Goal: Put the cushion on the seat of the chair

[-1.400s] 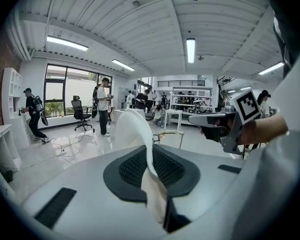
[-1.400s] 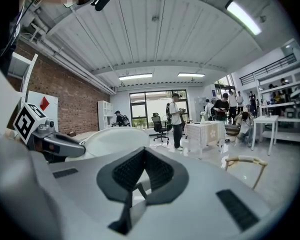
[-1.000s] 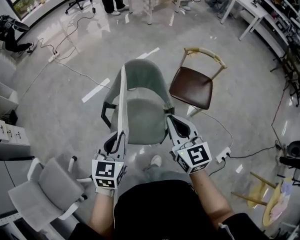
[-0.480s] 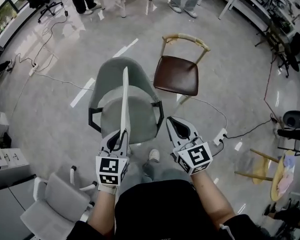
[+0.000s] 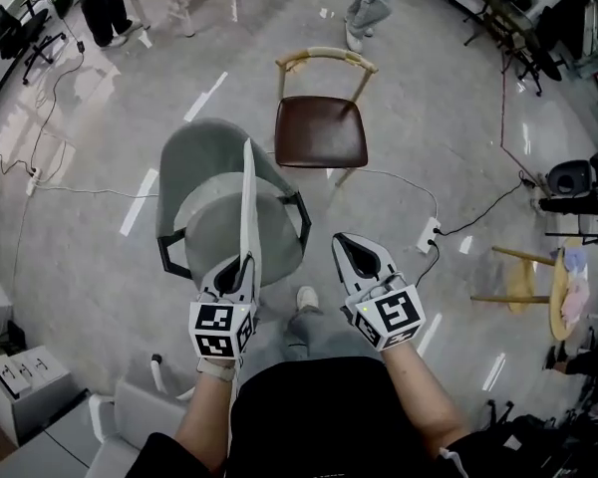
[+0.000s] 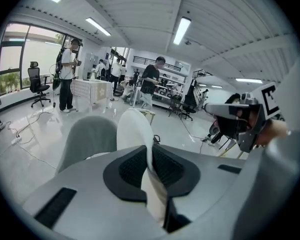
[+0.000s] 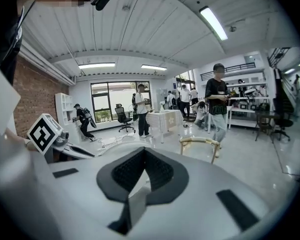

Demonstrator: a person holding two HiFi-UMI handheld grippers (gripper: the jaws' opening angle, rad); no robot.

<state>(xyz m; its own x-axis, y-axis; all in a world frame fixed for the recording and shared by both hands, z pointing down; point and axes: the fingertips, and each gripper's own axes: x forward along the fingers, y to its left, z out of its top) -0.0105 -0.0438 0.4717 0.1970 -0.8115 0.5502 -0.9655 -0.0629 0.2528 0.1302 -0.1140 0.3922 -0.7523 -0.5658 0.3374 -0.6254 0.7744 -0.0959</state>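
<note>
Cushion point(image 5: 247, 199), on edge, is clamped in the left claw point(image 5: 240, 261), grey armchair point(image 5: 201, 167) just beyond; right claw point(image 5: 353, 245) closed, empty.

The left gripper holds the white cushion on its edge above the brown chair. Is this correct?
No. The head view shows the left gripper holding the white cushion on its edge above the grey armchair; the brown chair stands beyond.

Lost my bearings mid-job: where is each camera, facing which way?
Head view: head-mounted, steeply down at the grey chair; both forearms show.
Left gripper view: rides the left gripper, along jaws clamping the cushion; right gripper at right.
Right gripper view: along its shut jaws toward the wooden chair.
Shared: head and left views show the cushion.
</note>
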